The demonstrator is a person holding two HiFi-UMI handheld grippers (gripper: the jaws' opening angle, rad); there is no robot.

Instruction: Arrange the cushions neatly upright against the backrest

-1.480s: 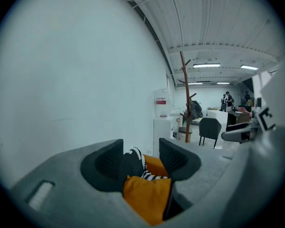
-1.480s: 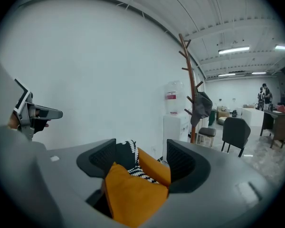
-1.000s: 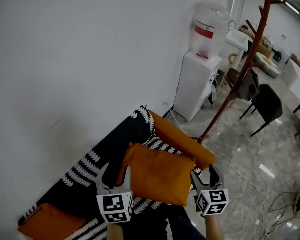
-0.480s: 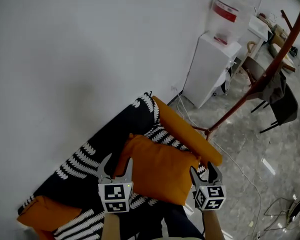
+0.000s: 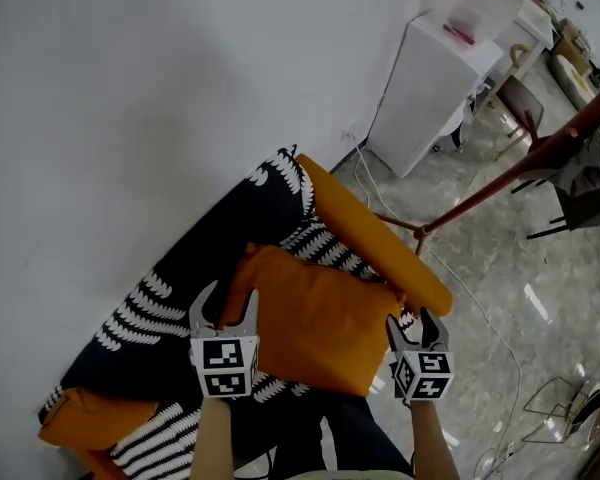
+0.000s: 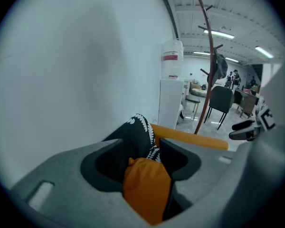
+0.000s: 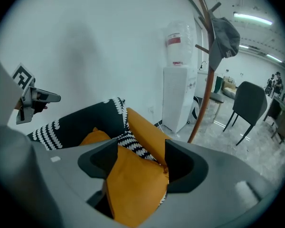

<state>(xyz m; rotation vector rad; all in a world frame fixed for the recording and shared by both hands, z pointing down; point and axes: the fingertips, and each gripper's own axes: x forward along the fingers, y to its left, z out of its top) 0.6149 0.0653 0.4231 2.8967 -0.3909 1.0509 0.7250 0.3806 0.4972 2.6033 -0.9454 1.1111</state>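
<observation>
1. Large orange fabric cushion (image 5: 315,318): held by its two side edges between both grippers. It was above the sofa seat, in front of the backrest and just beside the armrest. Contact with the seat could not be told.
2. Left gripper (image 5: 230,296): fingers clamped on the cushion's left corner, which bunched up between them in the left gripper view (image 6: 145,189).
3. Right gripper (image 5: 410,323): fingers had just been closing. They pressed on the cushion's right edge, which filled the gap between them (image 7: 133,189).
4. Black sofa backrest with white leaf pattern (image 5: 170,313): stood against the plain white wall (image 5: 160,98).
5. Long orange padded armrest (image 5: 375,243): at the sofa's far end.
6. Second orange cushion (image 5: 95,418): lay at the sofa's near end, well apart from the held one.
7. White water dispenser (image 5: 435,93) and reddish-brown coat stand (image 5: 500,183): on the tiled floor beyond the armrest.
</observation>
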